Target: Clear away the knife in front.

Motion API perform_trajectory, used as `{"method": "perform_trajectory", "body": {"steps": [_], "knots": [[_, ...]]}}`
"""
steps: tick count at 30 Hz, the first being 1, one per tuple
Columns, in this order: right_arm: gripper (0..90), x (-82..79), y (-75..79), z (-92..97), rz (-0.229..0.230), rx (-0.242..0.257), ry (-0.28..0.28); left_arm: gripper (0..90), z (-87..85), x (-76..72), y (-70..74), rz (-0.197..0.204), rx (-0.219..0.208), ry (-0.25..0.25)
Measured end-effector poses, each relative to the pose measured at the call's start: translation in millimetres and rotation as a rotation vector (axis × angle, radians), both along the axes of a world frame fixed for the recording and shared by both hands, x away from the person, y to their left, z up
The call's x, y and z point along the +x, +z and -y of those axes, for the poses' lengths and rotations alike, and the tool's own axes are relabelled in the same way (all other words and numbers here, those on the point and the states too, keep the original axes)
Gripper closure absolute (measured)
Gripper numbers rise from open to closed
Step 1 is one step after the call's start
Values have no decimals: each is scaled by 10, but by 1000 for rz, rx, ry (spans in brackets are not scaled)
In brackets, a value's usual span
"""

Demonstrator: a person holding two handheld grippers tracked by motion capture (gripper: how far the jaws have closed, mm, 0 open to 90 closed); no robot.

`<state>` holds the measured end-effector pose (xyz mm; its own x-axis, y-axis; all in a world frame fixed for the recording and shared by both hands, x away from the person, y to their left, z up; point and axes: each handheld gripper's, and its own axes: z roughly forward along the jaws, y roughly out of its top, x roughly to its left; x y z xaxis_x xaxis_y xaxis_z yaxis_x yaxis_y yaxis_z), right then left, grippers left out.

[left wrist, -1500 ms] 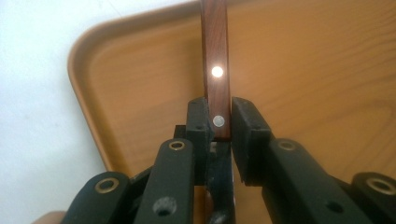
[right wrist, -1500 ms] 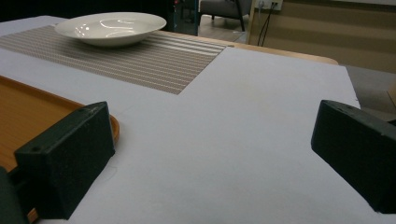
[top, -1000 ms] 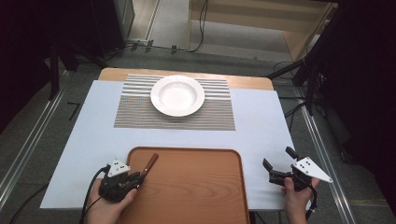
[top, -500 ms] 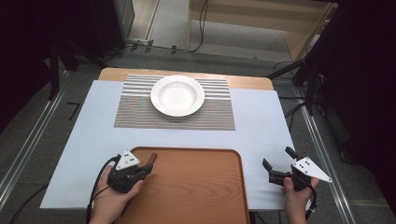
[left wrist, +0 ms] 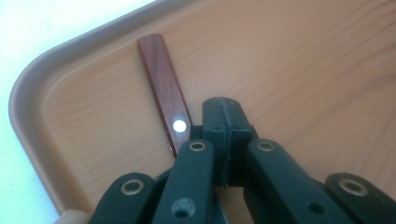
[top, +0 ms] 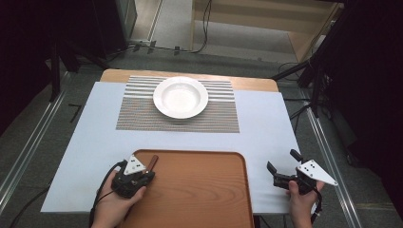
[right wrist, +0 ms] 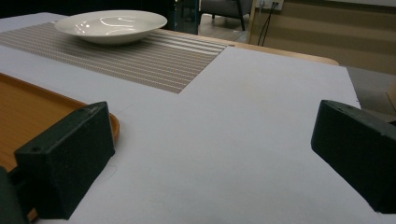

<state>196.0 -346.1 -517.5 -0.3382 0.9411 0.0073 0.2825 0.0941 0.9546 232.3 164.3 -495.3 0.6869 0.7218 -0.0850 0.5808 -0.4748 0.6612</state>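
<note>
Knife handle (left wrist: 164, 91), dark red-brown wood with 1 bright rivet, lies flat in the near left corner of the wooden tray (top: 199, 190), angled toward the tray rim. My left gripper (top: 142, 175) sits over that corner; in the left gripper view its jaws have just been closing and now stand together, pads meeting just beside the handle's near end. Whether the pads pinch any part of the knife I cannot tell, since the jaws cover what lies under them. My right gripper (top: 281, 167) rests on the white table cover (top: 266, 123) right of the tray, jaws wide apart, nothing between them. Farther back, 1 white bowl (top: 180, 97) stands on a striped placemat (top: 138, 114), well apart from both grippers.
</note>
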Motion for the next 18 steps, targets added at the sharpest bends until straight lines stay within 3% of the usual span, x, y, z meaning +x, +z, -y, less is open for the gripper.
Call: {"method": "perform_trajectory", "body": {"steps": [8, 18], "knots": [[0, 0, 0, -2, 1, -2, 2, 893, -224, 40, 20, -23, -1, 39], [0, 2, 0, -2, -1, -1, 0, 891, -358, 77, 22, -26, -12, 72]]}}
